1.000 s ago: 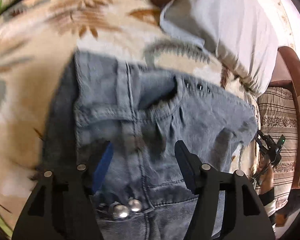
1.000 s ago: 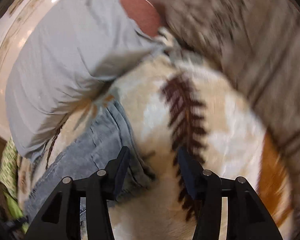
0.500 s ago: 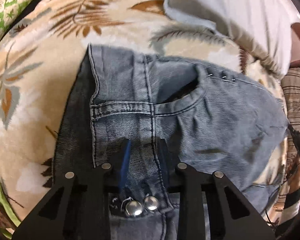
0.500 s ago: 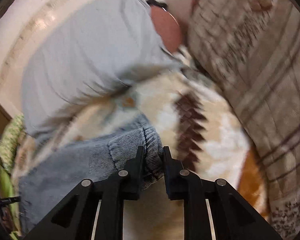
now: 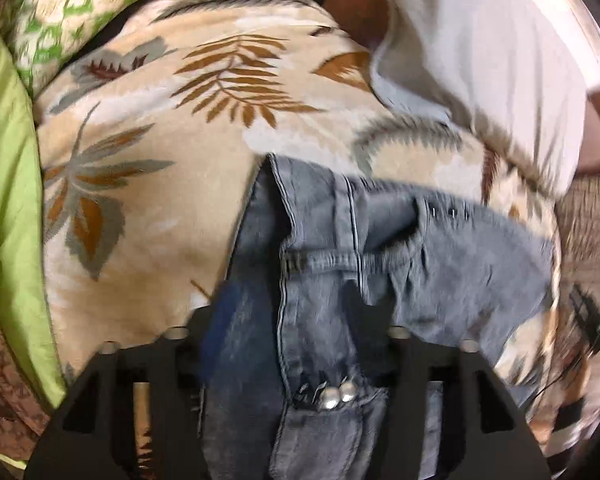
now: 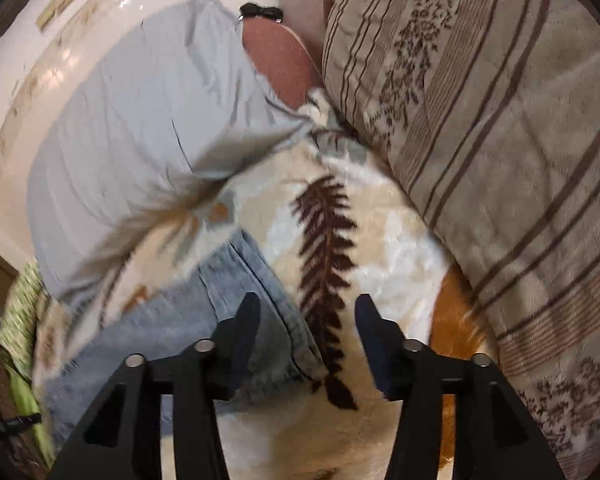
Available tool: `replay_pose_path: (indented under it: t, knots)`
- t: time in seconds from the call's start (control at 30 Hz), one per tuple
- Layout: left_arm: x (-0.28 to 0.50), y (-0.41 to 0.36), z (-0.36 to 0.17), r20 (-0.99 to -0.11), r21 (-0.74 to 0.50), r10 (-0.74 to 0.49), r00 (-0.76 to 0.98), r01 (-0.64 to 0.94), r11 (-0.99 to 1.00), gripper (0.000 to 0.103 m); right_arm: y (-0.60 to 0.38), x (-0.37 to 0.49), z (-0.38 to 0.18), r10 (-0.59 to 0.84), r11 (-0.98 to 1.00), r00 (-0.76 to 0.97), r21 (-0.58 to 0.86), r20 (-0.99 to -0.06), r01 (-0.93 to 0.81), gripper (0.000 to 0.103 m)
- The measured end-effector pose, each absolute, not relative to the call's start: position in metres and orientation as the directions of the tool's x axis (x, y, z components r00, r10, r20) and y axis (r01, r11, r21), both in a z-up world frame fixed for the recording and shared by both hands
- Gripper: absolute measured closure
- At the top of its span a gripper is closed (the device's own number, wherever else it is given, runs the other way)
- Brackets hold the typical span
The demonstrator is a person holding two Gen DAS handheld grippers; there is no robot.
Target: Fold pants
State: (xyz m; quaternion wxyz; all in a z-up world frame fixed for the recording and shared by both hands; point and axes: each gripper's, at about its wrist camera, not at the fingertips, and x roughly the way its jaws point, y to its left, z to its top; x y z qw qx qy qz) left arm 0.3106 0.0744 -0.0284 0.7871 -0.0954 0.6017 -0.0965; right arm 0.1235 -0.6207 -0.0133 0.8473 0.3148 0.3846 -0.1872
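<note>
Denim pants (image 5: 452,264) on leaf-print blanket (image 5: 151,208)

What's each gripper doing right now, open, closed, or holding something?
Left gripper: jaws opening, jeans between them, not pinched.
Right gripper: jaws opening over the jeans' edge, holding nothing.

A: How is the scene lit?
B: Evenly and warmly; glare is seen on the white wall (image 6: 59,52).
A: Sharpness?
B: Motion blur is spread throughout; edges beyond that wall are bent and darkened.
</note>
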Motion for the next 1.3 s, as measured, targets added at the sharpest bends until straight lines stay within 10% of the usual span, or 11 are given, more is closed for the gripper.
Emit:
replay_pose_path:
  t: [0.9,1.03,1.3]
  knots:
    - [0.394,0.047,-0.063,-0.882,-0.444,-0.445,0.153,0.042,0.895,0.027,-0.573,0.279,-0.062,-0.016,0.9,0.471,0.192,-0.882,0.391,0.033]
    - [0.381,0.019,-0.057,-0.911,-0.354,-0.38,0.159,0.168,0.92,0.088,-0.568,0.274,-0.056,-0.072,0.911,0.461,0.13,-0.884,0.391,0.083]
    - [0.358,0.006,-0.025,-0.916,-0.166,-0.234,0.325,0.224,0.96,0.101,-0.564,0.246,-0.022,-0.098,0.912,0.527,0.136,-0.844,0.387,0.09]
